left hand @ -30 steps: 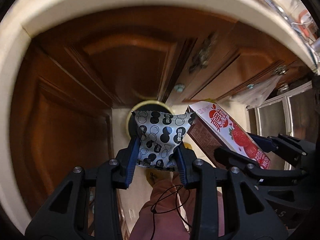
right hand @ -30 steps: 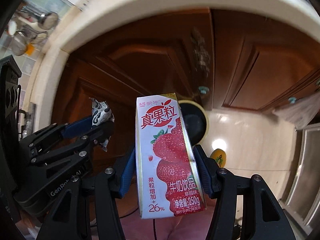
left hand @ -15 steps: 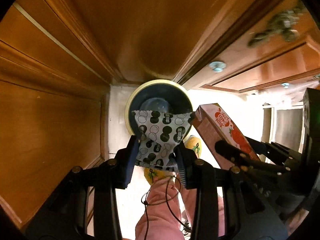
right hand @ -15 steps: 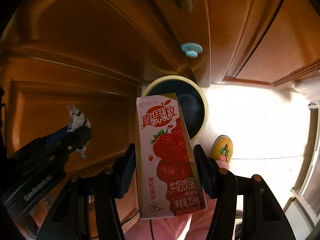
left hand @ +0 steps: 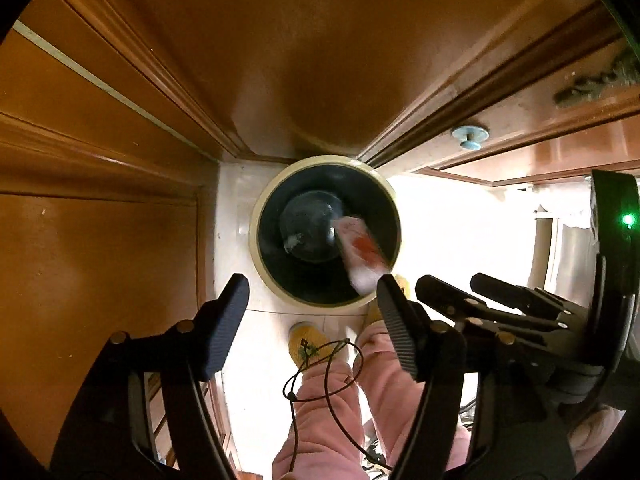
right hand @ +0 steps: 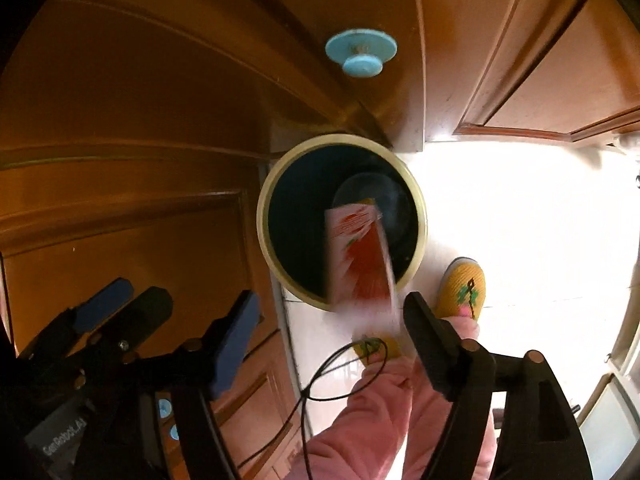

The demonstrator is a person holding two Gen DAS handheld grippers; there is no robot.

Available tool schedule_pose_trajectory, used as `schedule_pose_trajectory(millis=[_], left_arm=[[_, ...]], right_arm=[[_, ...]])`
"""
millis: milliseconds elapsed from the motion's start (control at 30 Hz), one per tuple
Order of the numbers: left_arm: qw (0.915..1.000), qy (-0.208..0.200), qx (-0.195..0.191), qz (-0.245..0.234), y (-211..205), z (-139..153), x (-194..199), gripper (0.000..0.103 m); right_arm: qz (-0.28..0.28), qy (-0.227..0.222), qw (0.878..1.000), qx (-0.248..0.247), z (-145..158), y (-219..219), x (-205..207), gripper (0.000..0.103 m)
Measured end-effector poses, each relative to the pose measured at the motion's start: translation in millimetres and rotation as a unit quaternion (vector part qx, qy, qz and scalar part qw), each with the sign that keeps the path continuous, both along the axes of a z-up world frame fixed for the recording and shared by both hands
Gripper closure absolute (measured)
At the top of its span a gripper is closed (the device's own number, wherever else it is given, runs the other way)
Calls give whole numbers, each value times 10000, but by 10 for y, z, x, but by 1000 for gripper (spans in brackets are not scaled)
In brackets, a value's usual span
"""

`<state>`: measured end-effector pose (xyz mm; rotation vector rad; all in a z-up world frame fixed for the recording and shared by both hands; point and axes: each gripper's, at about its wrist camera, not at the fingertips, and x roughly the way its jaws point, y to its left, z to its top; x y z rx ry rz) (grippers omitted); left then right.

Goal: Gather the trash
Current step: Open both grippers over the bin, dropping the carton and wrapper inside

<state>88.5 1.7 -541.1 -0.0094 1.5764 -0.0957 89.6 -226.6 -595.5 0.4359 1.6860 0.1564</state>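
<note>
A round trash bin with a cream rim (left hand: 256, 248) (right hand: 420, 216) and dark inside stands on the floor below both grippers. The strawberry milk carton (right hand: 360, 264) (left hand: 362, 250) is blurred, falling free into the bin. The spotted wrapper (left hand: 294, 242) lies small and dim at the bin's bottom. My left gripper (left hand: 312, 296) is open and empty above the bin's near rim. My right gripper (right hand: 332, 312) is open and empty, just above the falling carton.
Brown wooden cabinet doors (left hand: 100, 260) with blue knobs (right hand: 360, 54) surround the bin at left and behind. The person's pink trousers (left hand: 328, 412) and yellow slippers (right hand: 464, 288) stand on the white tile floor (right hand: 520, 220) right of the bin.
Both grippers opened. The wrapper dropped from the left gripper into the bin and the carton left the right gripper and is falling in. Both views moved closer over the bin.
</note>
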Motion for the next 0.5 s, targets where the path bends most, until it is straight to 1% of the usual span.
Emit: schedule_pose_trajectory(millis=[133, 167, 300, 333, 367, 400, 500], left_arm=[[10000, 10, 0, -46, 20, 132, 26, 39], [10000, -17, 5, -57, 25, 193, 26, 39], [9999, -134, 67, -64, 41, 443, 12, 39], [9998, -167, 72, -51, 39, 501, 15, 39], [9998, -190, 67, -43, 34, 564, 13, 39], [9998, -188, 66, -47, 29, 659, -20, 39], [9998, -162, 54, -121, -18, 799, -51, 39]], right_arm=[[-36, -4, 10000, 28, 76, -28, 9, 24], [-41, -13, 10000, 33, 12, -26, 4, 24], [-45, -69, 9999, 65, 235, -38, -90, 24], [-38, -102, 9999, 69, 170, -50, -25, 24], [-25, -129, 9999, 61, 249, -49, -25, 24], [-21, -165, 9998, 52, 297, -36, -58, 24], [-19, -293, 9996, 52, 412, -70, -128, 24]])
